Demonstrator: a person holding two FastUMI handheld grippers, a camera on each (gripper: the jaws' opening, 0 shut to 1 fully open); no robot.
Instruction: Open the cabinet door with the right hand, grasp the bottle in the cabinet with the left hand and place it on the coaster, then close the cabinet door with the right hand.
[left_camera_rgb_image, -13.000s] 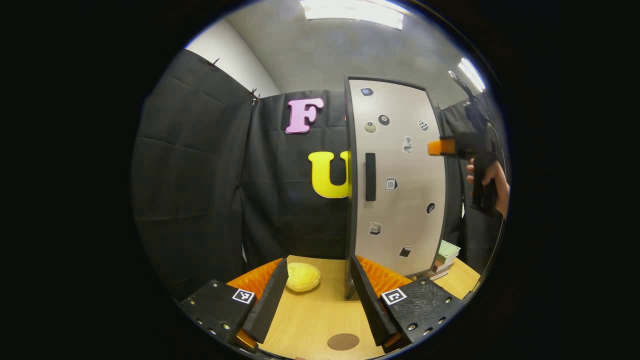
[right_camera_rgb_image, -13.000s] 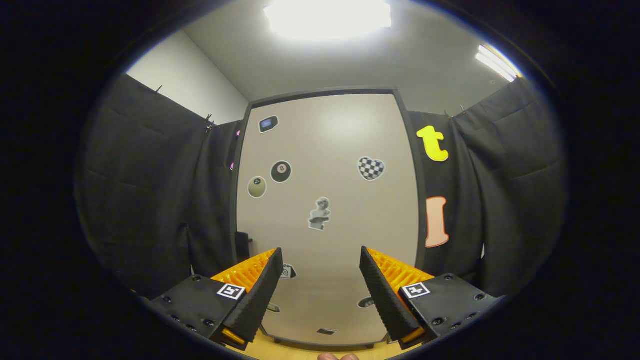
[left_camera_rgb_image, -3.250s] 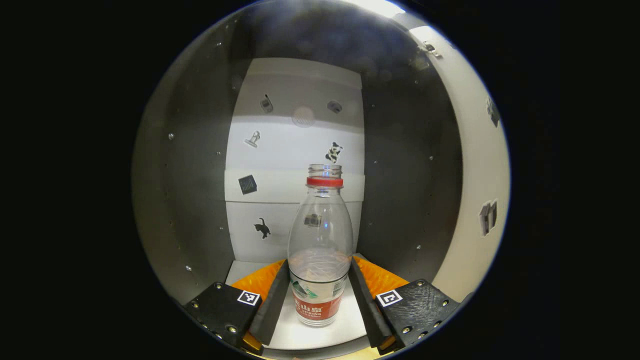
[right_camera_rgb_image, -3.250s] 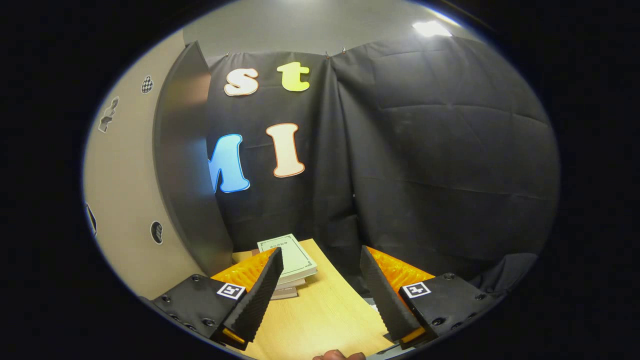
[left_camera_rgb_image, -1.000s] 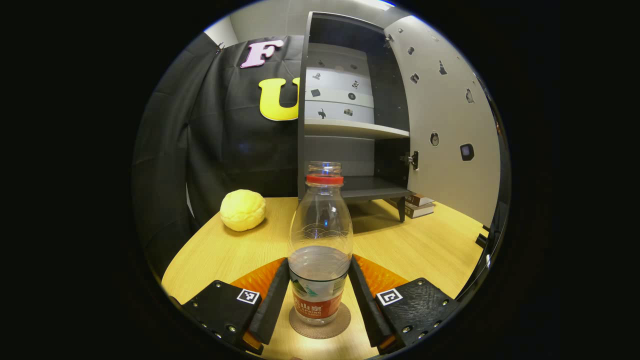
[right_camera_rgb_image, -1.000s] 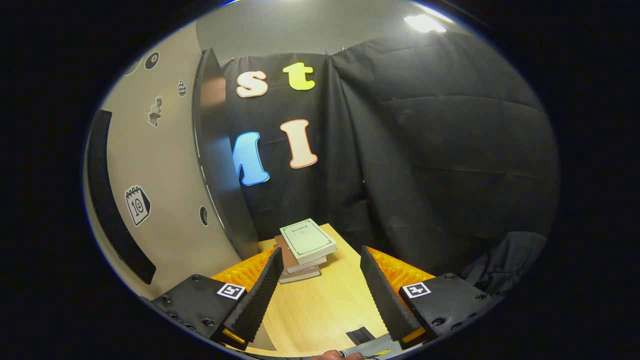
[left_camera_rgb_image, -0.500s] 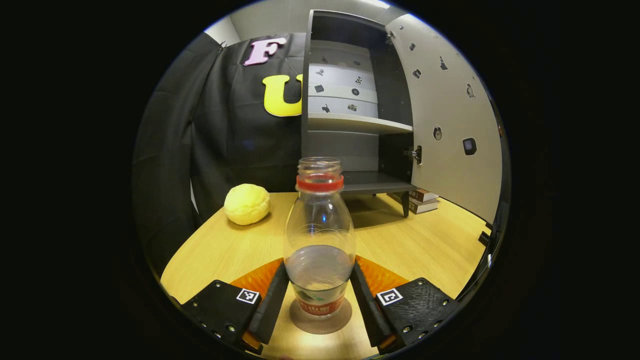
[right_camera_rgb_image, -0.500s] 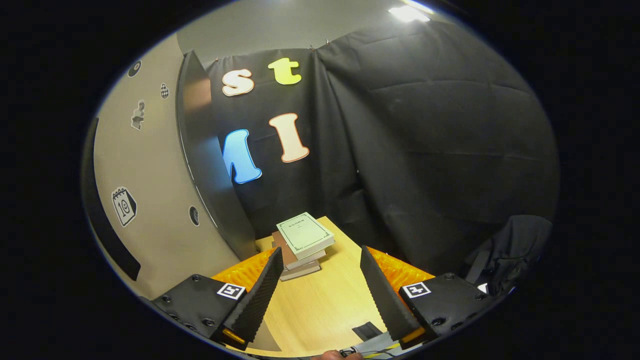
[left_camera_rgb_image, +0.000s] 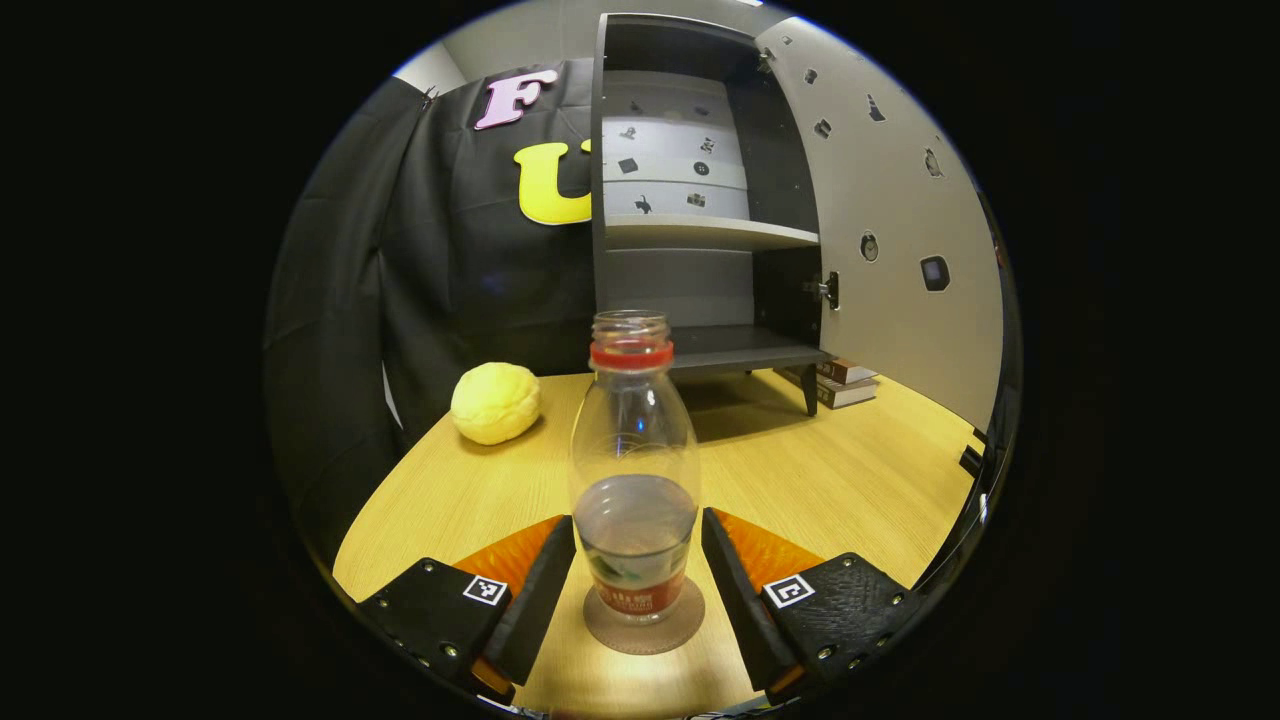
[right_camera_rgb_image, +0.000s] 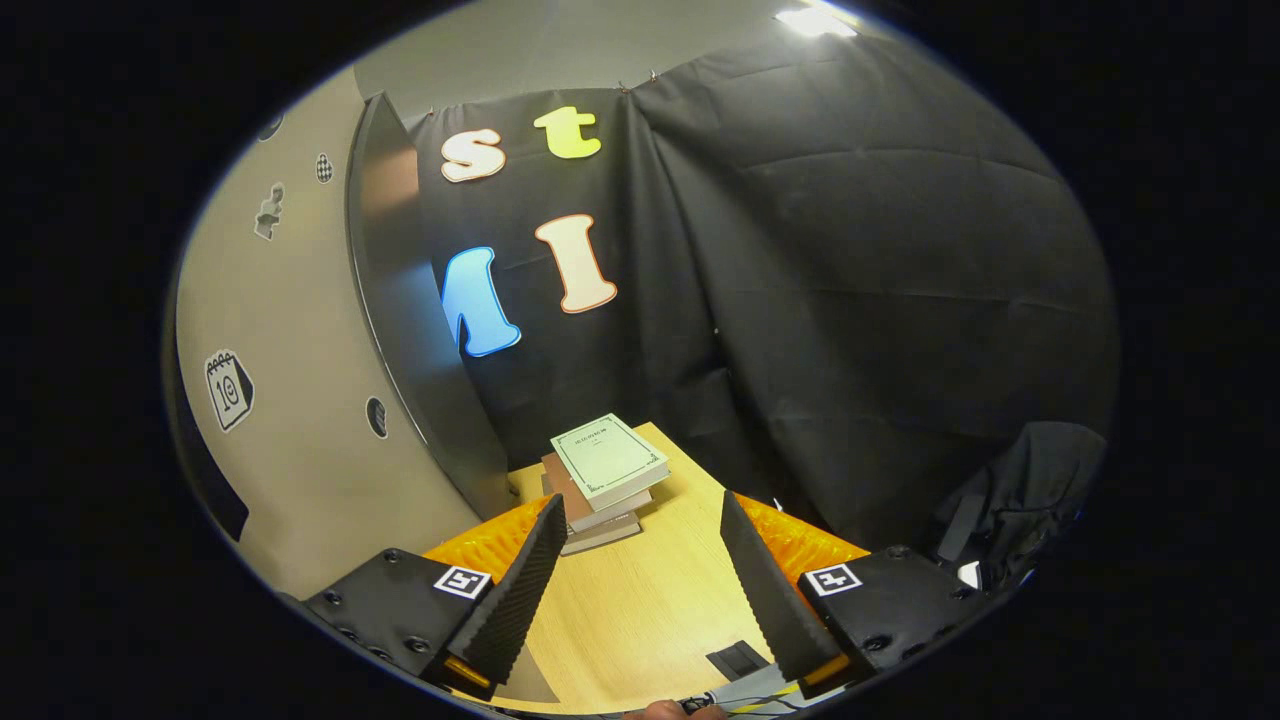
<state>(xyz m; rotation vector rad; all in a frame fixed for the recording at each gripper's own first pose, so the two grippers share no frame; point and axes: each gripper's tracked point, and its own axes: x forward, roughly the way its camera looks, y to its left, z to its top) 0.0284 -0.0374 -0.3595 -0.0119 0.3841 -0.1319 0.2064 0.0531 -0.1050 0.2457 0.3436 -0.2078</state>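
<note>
In the left gripper view a clear bottle (left_camera_rgb_image: 634, 450) with a red neck ring and no cap stands upright on the round brown coaster (left_camera_rgb_image: 645, 632) on the wooden table (left_camera_rgb_image: 850, 480). My left gripper (left_camera_rgb_image: 637, 522) is open around the bottle's lower part, with a thin gap on each side. Behind it stands the dark cabinet (left_camera_rgb_image: 700, 230), its pale door (left_camera_rgb_image: 890, 220) swung wide to the right. In the right gripper view my right gripper (right_camera_rgb_image: 635, 585) is open and holds nothing. It sits just right of the door's (right_camera_rgb_image: 290, 400) outer face.
A yellow foam ball (left_camera_rgb_image: 495, 402) lies left of the cabinet. A stack of books (right_camera_rgb_image: 605, 470) lies behind the door near the wall, and the books (left_camera_rgb_image: 845, 385) also show by the cabinet's leg. A dark bundle (right_camera_rgb_image: 1010, 500) hangs at the right.
My left gripper's fingers have parted from the bottle, which now stands free on the coaster. The right gripper has shifted only slightly beside the open door.
</note>
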